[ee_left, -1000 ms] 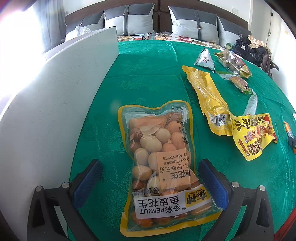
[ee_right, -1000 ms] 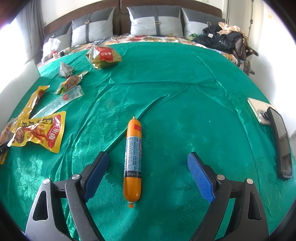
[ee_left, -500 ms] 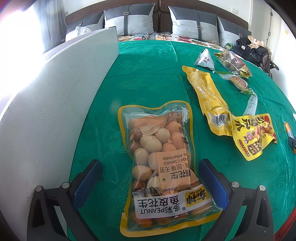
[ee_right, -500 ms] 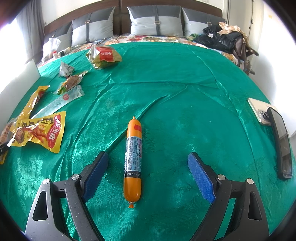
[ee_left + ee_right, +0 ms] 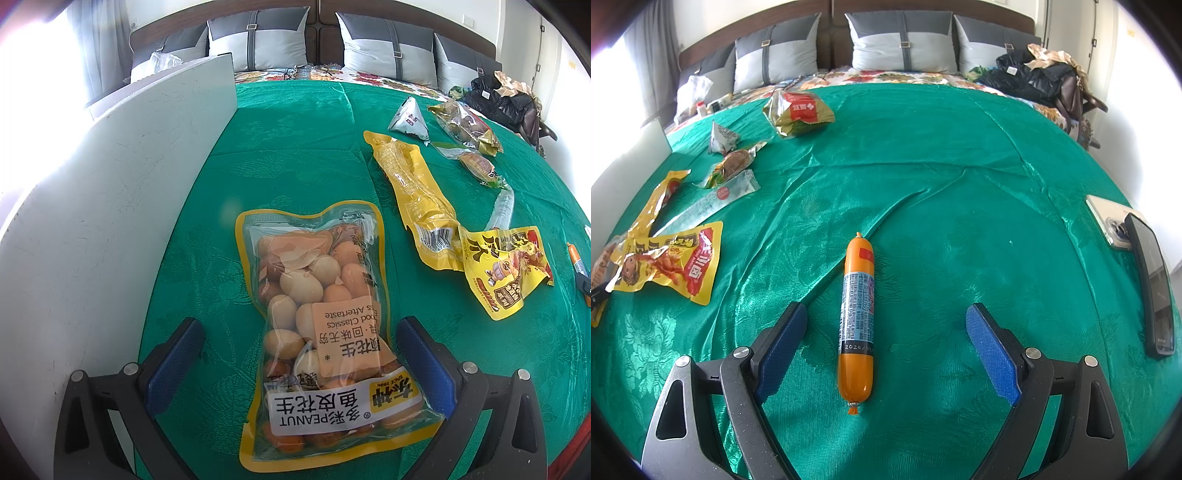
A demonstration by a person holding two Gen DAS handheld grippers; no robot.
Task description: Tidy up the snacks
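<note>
Nothing has moved since the earlier frames: both grippers are holding the same places and every packet is lying where it lay.

We are keeping the left gripper (image 5: 299, 356) wide open, its blue ribbed pads (image 5: 173, 362) standing clear on either side of the peanut bag (image 5: 325, 328). The bag is lying flat between the fingers, its long axis running along them and away from us, printed label end nearest and upside down to the camera. It is a clear, glossy pouch with a yellow border, full of rounded tan and orange coated nuts. Left of the fingers a plain white panel (image 5: 110, 206) is standing on edge; we cannot tell what it belongs to.

We are holding the right gripper (image 5: 886, 343) open too, touching nothing. The sausage stick (image 5: 857, 317) is lying between its fingers, nearer the left one, pointing straight ahead along them: a smooth orange cylinder with a printed band and clipped ends. In the left view only its tip is showing at the frame edge.

Beyond the fingers, crinkled yellow foil packets (image 5: 670, 264), a clear wrapper and small pouches are scattered over the shiny green cloth (image 5: 960, 177). To the right of the right fingers, a phone (image 5: 1152, 284) is lying partly over another flat device.
</note>
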